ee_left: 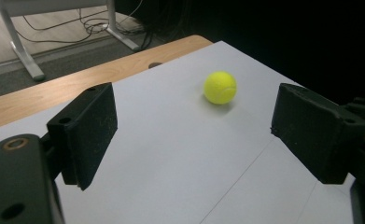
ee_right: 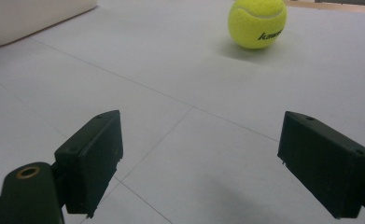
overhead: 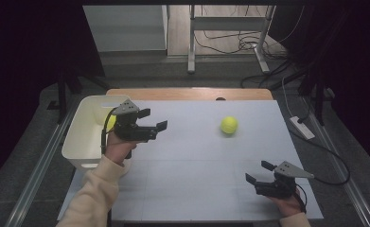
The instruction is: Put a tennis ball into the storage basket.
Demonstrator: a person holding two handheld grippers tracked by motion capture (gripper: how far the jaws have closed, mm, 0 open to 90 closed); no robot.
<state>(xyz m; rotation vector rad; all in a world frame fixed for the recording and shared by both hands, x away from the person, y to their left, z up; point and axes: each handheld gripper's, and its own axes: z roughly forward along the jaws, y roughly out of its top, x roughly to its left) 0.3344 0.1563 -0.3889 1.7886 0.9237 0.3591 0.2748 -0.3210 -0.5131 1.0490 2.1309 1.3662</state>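
Ball (overhead: 229,125) lies apart from both empty hand-held grippers

A white table (overhead: 197,156) is sitting in the middle, and thin lines are running across its top like big squares. A yellow tennis ball (overhead: 229,125) is lying on it toward the far right side, all by itself with bare table around it. A white tub (overhead: 81,142) is sitting at the left edge of the table, and a strip of brown wood (overhead: 187,93) is showing along the far edge.
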